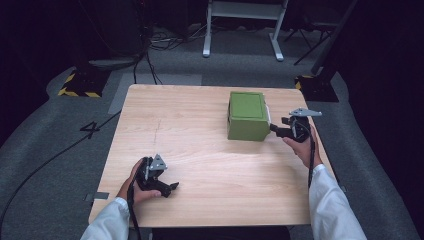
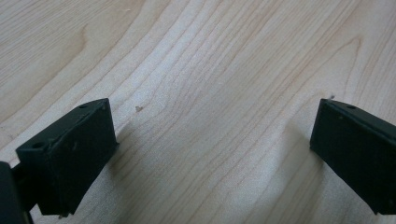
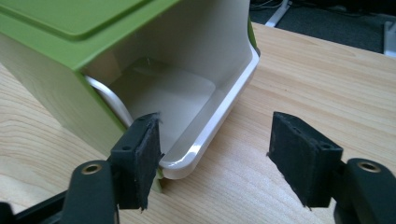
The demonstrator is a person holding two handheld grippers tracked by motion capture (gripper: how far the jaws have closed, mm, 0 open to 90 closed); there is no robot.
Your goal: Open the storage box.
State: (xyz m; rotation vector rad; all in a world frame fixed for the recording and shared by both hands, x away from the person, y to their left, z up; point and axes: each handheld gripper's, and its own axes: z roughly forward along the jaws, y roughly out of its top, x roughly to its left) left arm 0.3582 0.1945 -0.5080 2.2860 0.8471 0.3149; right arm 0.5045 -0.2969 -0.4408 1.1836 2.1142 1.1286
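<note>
A green box-shaped bin (image 1: pixel 247 115) with a white inside stands on the wooden table (image 1: pixel 200 125), right of centre. Its open side faces right, toward my right gripper (image 1: pixel 276 129), which sits open just beside it. In the right gripper view the bin (image 3: pixel 93 42) shows an empty white cavity with a white front lip (image 3: pixel 219 121). That lip runs between the two spread pads (image 3: pixel 147 154), and the left pad is close to the bin's green corner. My left gripper (image 1: pixel 171 189) rests low at the table's front left, open over bare wood (image 2: pixel 210 93).
The table's right edge is close behind my right hand (image 1: pixel 302 147). Beyond the table lie grey carpet, cables (image 1: pixel 145 55), a white frame's legs (image 1: pixel 240 30) and yellow-black striped stand bases (image 1: pixel 80 85).
</note>
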